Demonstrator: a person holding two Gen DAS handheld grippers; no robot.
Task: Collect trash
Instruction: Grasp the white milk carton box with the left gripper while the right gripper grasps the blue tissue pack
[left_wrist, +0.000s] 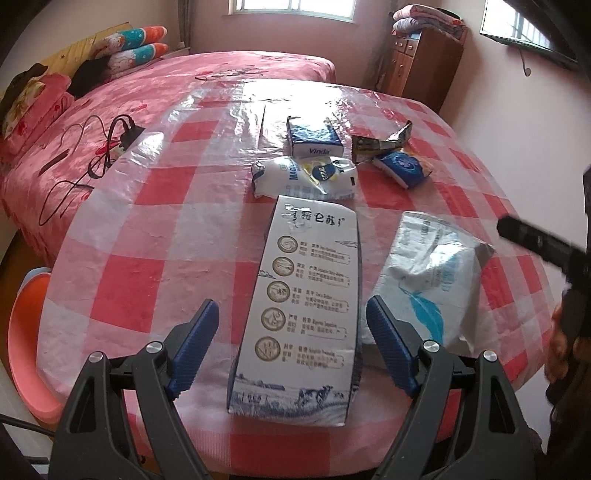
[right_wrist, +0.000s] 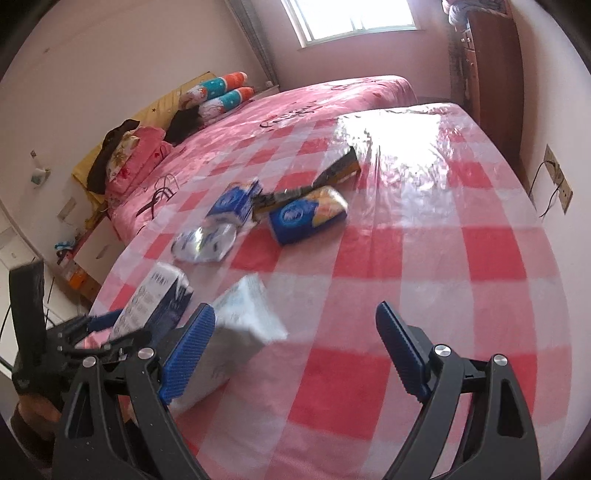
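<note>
A long white and blue milk carton (left_wrist: 299, 302) lies flat on the checked table. It sits between the fingers of my left gripper (left_wrist: 293, 332), which is open, and the pads stand off its sides. To its right lies a white, silvery bag (left_wrist: 432, 273). In the right wrist view this bag (right_wrist: 243, 325) lies just inside the left finger of my open right gripper (right_wrist: 295, 339) and is partly hidden by it. The carton (right_wrist: 155, 299) shows further left. Beyond are a crumpled white bag (left_wrist: 303, 177), a Vinda tissue box (left_wrist: 314, 138), a blue tissue pack (right_wrist: 306, 218) and a foil wrapper (left_wrist: 380, 144).
The round table (right_wrist: 424, 258) wears a red and white checked cloth under clear plastic. A pink bed (left_wrist: 166, 85) with a power strip and cables (left_wrist: 125, 136) stands behind it. An orange stool (left_wrist: 26, 332) is at the left and a wooden cabinet (left_wrist: 424, 62) at the back right.
</note>
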